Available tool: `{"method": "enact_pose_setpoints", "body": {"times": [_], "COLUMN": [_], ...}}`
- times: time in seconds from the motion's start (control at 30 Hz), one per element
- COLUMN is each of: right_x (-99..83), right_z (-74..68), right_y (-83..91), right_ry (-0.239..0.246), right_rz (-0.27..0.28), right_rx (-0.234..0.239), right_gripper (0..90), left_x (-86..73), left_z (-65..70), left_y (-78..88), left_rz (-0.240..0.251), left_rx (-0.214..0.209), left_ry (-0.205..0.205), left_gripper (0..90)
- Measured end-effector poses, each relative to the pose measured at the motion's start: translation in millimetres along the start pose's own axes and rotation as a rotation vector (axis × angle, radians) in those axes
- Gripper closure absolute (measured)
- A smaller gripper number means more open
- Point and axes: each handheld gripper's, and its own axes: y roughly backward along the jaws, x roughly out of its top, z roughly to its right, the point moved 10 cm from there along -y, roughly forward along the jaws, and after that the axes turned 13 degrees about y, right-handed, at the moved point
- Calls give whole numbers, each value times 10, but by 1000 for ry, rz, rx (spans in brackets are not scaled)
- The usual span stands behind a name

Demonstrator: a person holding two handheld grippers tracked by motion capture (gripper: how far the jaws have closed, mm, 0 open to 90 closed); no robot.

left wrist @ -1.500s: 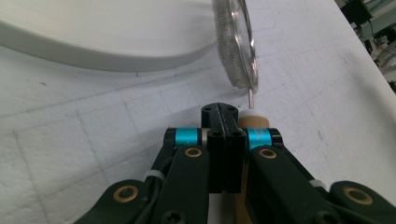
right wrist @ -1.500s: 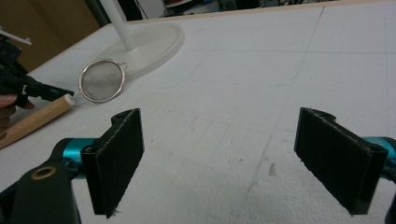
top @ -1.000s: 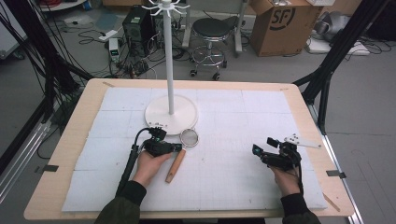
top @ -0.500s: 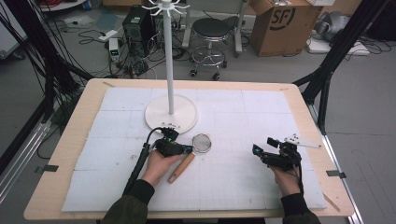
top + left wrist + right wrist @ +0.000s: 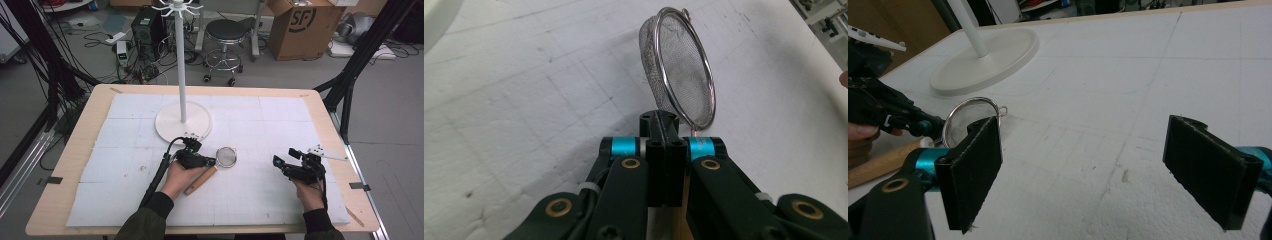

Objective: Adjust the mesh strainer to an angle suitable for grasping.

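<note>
Two grippers are working over the white padded mat (image 5: pixel 260 120) on the wooden table (image 5: pixel 80 150). The left gripper (image 5: pixel 206 161) is pinching its jaws together on the neck of a small mesh strainer (image 5: pixel 226 156), right where the wooden handle (image 5: pixel 200 181) meets the wire rim. In the left gripper view the strainer's round mesh bowl (image 5: pixel 679 75) is standing on edge just past the closed jaws, tilted above the mat. The strainer is sitting near the round base of the white stand (image 5: pixel 183 122), just in front of it. The right gripper (image 5: pixel 281 164) is hovering well apart to the right, its jaws standing wide with nothing between them, facing the strainer.
</note>
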Motion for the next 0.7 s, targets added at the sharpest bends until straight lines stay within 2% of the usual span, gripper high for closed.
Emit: {"method": "enact_pose_setpoints", "body": {"times": [0.23,0.43,0.6,0.7], "right_x": [-23,-39,-46,-44], "right_z": [-5,0,-6,-10], "right_y": [22,25,28,25], "right_ry": [1,17,9,13], "right_rz": [-4,-12,-14,-10], "right_rx": [-5,-11,-10,-11], "right_gripper": [155,155,156,156], "left_x": [-10,-45,-70,-41], "left_z": [74,201,256,271], "left_y": [-65,-138,-178,-150], "left_rz": [-15,-59,-69,-52], "left_rx": [-15,-20,-36,-53], "left_ry": [-9,-85,-88,-79], "left_gripper": [900,900,900,900]}}
